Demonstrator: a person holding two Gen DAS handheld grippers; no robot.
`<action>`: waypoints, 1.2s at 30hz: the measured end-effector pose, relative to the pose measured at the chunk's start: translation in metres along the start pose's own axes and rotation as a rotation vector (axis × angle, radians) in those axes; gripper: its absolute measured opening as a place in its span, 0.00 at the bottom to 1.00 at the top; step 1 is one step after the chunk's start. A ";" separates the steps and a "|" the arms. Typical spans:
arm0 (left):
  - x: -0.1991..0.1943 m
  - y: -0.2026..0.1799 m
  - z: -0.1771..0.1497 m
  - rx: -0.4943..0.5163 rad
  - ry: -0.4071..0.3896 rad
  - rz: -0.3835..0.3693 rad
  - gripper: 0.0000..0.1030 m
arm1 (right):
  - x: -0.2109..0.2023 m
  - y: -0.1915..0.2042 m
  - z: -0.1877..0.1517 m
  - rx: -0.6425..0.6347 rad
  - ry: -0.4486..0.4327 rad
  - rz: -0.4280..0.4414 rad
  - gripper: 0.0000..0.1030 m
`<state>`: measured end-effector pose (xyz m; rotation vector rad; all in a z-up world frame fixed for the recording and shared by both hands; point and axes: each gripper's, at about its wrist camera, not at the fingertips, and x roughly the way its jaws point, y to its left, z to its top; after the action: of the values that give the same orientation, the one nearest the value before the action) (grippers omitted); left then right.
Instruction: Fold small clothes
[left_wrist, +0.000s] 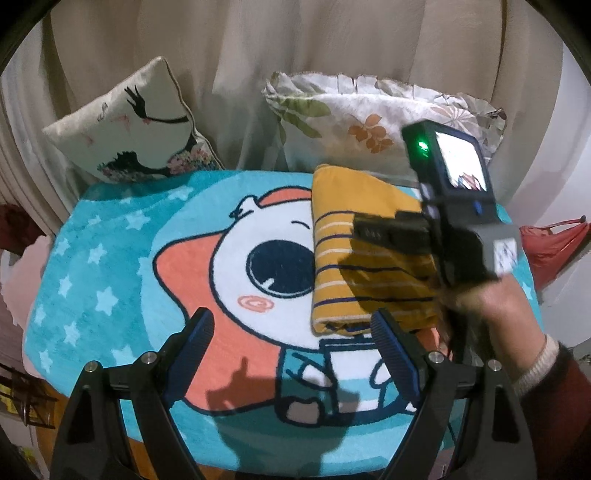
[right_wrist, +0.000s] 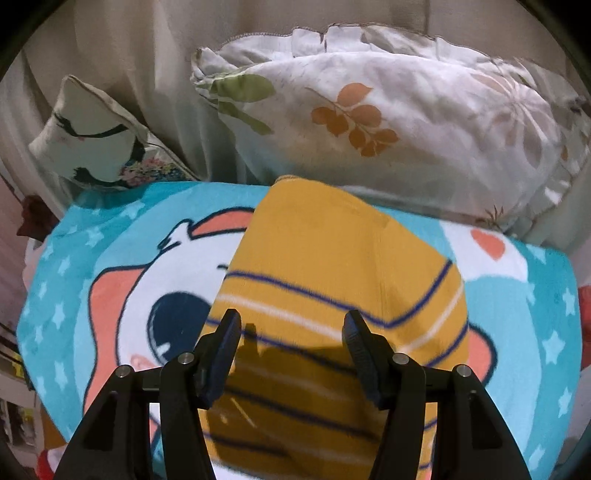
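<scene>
A mustard-yellow garment with navy and white stripes (left_wrist: 354, 254) lies folded into a long rectangle on the right half of the cartoon mat (left_wrist: 122, 236). It also shows in the right wrist view (right_wrist: 332, 266). My left gripper (left_wrist: 291, 332) is open and empty, above the mat just left of the garment's near end. My right gripper (right_wrist: 291, 334) is open and empty, hovering over the garment's near half. In the left wrist view the right gripper's body (left_wrist: 461, 206) is seen above the garment, held by a hand.
The turquoise mat with a cartoon figure (right_wrist: 110, 258) covers the table. A bird-print cushion (left_wrist: 140, 125) and a leaf-print pillow (left_wrist: 369, 114) lean on the beige curtain at the back. A red bag (left_wrist: 554, 247) hangs at the right.
</scene>
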<state>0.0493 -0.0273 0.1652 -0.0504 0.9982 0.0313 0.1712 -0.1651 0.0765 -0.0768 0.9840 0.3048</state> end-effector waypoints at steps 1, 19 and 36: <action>0.002 0.001 0.000 -0.003 0.006 -0.004 0.83 | 0.006 0.002 0.003 -0.008 0.009 -0.009 0.61; 0.032 0.030 0.001 -0.029 0.091 -0.069 0.83 | 0.064 0.019 0.046 -0.040 0.101 -0.114 0.63; 0.033 0.056 0.009 -0.040 0.082 -0.062 0.83 | 0.106 0.029 0.071 -0.076 0.142 -0.192 0.74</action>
<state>0.0724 0.0296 0.1407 -0.1196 1.0780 -0.0074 0.2746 -0.0996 0.0301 -0.2640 1.0968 0.1614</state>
